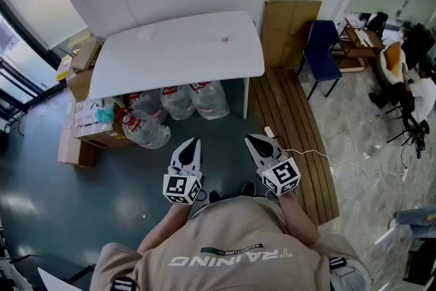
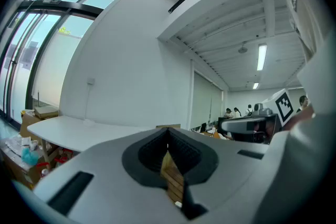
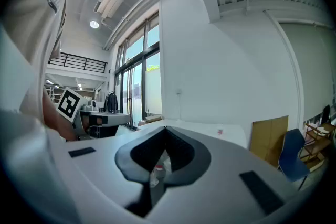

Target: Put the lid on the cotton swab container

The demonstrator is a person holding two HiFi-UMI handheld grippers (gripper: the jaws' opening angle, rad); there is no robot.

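Note:
A white table (image 1: 177,71) stands ahead, well beyond both grippers. A small clear object with a pink patch (image 1: 224,38) rests near its far right side, and a faint pale object (image 1: 144,34) near its far left; both are too small to identify. The pink-patched object (image 3: 220,131) also shows on the tabletop in the right gripper view. My left gripper (image 1: 193,144) and right gripper (image 1: 255,141) are held close to my body over the floor, far from the table. Both have their jaws closed together with nothing between them.
Large water bottles (image 1: 178,103) and cardboard boxes (image 1: 92,126) sit under and left of the table. A wooden platform (image 1: 293,126) with a white cable runs along the right. A blue chair (image 1: 320,51) and a leaning cardboard sheet (image 1: 286,27) stand behind it.

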